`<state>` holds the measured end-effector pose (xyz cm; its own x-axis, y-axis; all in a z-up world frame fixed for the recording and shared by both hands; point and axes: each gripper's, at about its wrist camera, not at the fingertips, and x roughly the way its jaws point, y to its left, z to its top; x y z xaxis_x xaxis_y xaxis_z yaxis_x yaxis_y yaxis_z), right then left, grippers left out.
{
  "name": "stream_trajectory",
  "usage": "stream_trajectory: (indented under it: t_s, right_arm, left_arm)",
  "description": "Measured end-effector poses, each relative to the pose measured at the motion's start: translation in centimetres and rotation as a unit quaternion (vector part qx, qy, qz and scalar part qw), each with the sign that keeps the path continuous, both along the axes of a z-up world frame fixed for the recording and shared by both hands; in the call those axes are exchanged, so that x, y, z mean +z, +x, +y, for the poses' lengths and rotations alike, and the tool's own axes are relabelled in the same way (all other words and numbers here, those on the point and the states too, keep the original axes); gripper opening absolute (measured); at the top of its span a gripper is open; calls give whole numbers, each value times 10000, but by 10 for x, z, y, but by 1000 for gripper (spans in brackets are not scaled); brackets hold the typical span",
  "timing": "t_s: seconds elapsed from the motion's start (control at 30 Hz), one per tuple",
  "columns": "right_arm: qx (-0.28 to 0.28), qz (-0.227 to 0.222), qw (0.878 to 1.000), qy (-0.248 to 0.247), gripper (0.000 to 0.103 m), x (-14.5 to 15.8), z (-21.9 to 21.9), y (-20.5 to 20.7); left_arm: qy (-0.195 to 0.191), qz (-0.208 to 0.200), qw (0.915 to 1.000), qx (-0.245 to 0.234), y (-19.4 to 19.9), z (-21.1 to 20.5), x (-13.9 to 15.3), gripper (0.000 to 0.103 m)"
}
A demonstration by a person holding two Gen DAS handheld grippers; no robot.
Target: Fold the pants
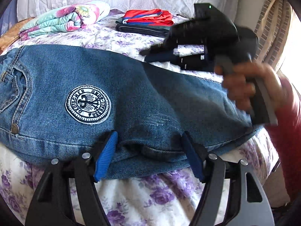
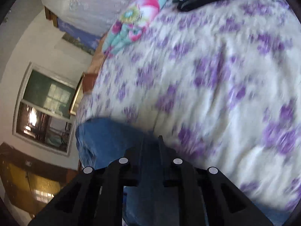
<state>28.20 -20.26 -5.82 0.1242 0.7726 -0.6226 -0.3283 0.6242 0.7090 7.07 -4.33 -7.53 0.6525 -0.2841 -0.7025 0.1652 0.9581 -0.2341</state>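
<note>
Blue denim pants with a round black-and-white crest patch lie folded across the flowered bed. My left gripper is open, its blue pads astride the near folded edge of the denim. My right gripper shows in the left wrist view, held by a hand above the far right end of the pants, and its fingers look together. In the blurred right wrist view the right gripper is shut, with denim just below and left of it; I cannot tell whether it pinches cloth.
A white bedsheet with purple flowers covers the bed. A rolled floral quilt and a stack of folded red, blue and dark clothes lie at the back. A window is on the wall at left.
</note>
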Motion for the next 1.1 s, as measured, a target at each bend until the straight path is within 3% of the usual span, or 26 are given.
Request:
stream_trajectory:
  t_s: [0.13,0.23,0.37,0.47,0.53,0.63,0.77,0.9,1.03,1.1]
  right_arm:
    - [382,-152,9970,-658,35,11,5,1]
    - [919,-76,9921,-855,35,4,22,2]
    - [1290,-552,9800,-1410,32,1,47,-22]
    - [1311,-1359,9628,-1932,22,6,58,-45]
    - [1227,-1592,9570,-2090,17,9,62,-39]
    - [980,-1454,9660,-1901,8,8,61,-19]
    - [699,-1417,9733,-1663,8,16,61,-9]
    - [927,-1839,9587,-1960,11,36,60,-34]
    - [1287,-1948,9309,-2807,10,4,81,-49]
    - [1115,-1977,9363,-2680,9,3,83,-41]
  left_arm:
    - [-55,-38,10000,-30,-1,0,-1,71]
    - [-14,-104,9999,-37,-2,-3,-2,74]
    - [37,-135,9999,-63,-6,-7,-2,76]
    - [-6,-140,9999,-81,-6,-6,-2,76]
    - [19,-154,9999,-63,-8,-8,-1,77]
    - [30,-154,9999,-48,-8,-9,-1,77]
    - [34,-159,9998,-88,-9,-9,-1,77]
    - [12,-179,9998,-72,-11,-8,-1,77]
    - [24,-193,9998,-36,-12,-10,-2,78]
    - [22,-183,9998,-39,-12,-10,-1,78]
